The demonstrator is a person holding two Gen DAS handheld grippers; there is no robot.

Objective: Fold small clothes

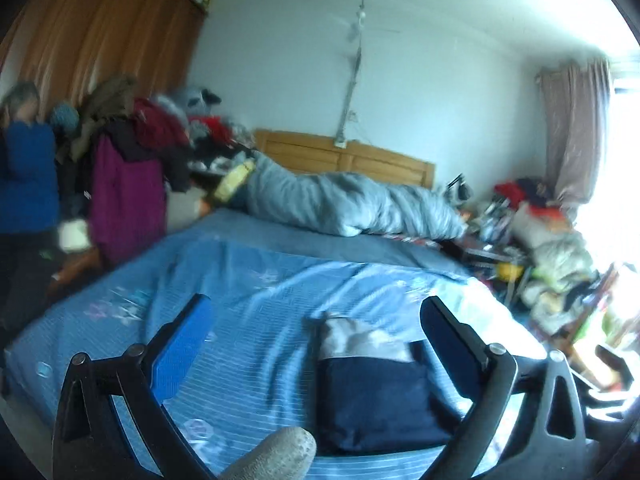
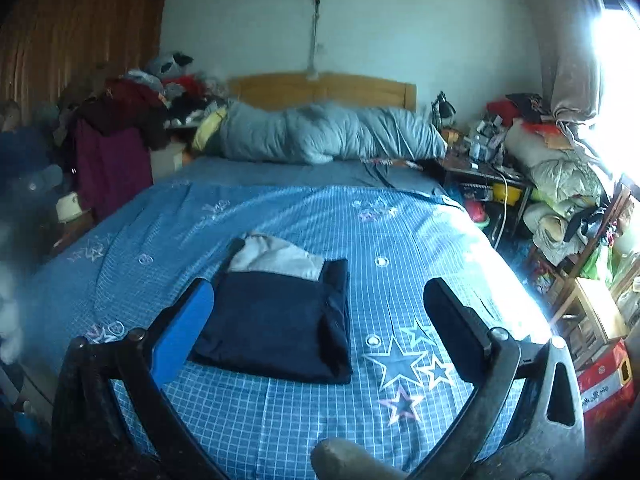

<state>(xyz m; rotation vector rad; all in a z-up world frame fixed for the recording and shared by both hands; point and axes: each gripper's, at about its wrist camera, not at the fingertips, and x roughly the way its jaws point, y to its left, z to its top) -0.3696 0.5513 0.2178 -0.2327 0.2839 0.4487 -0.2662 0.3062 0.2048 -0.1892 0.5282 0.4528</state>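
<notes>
A small navy and grey garment (image 2: pixel 276 308) lies folded into a flat rectangle on the blue checked bedsheet (image 2: pixel 280 216). In the right wrist view my right gripper (image 2: pixel 318 312) hovers just above it, open, with the garment between and slightly left of its fingers. In the left wrist view the same garment (image 1: pixel 380 396) sits near the right finger of my left gripper (image 1: pixel 316 332), which is also open and holds nothing. A gloved fingertip (image 1: pixel 276 458) shows at the bottom edge.
A grey rolled quilt (image 2: pixel 332 132) lies along the wooden headboard (image 2: pixel 320 88). Piled clothes (image 2: pixel 120 120) crowd the left side of the bed, where a person in blue (image 1: pixel 24 168) stands. A cluttered bedside table (image 2: pixel 484 176) and heaped bedding (image 2: pixel 560 176) fill the right side by the bright window.
</notes>
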